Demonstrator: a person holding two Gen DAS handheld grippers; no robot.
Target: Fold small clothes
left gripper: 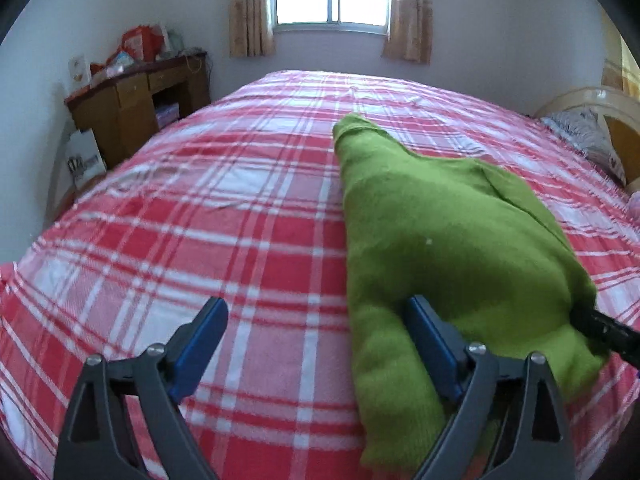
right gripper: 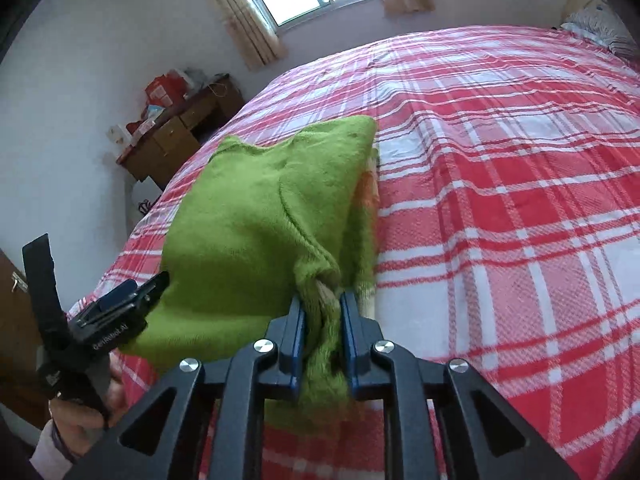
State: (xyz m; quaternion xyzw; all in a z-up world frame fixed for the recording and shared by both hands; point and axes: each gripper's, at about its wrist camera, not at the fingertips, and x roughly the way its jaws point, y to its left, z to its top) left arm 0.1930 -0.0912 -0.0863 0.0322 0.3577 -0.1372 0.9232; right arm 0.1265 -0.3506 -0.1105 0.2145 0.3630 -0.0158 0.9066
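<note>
Pinching a bunched near edge of the green garment (right gripper: 256, 216) in the closed right hand-held gripper (right gripper: 322, 316) to lift it off the plaid bed (right gripper: 500, 208), left hand-held gripper (left gripper: 316, 320) spread wide, one finger (left gripper: 430, 332) against the fabric, apparently steadying the fold.

A fuzzy lime-green garment (left gripper: 448, 232) lies folded over on itself on the bed, filling the right half of the left wrist view and tapering to a narrow end toward the upper middle. In the right wrist view it spreads across centre-left, its near corner bunched up, with pale orange-and-cream fabric (right gripper: 366, 200) peeking from under its right edge.
</note>
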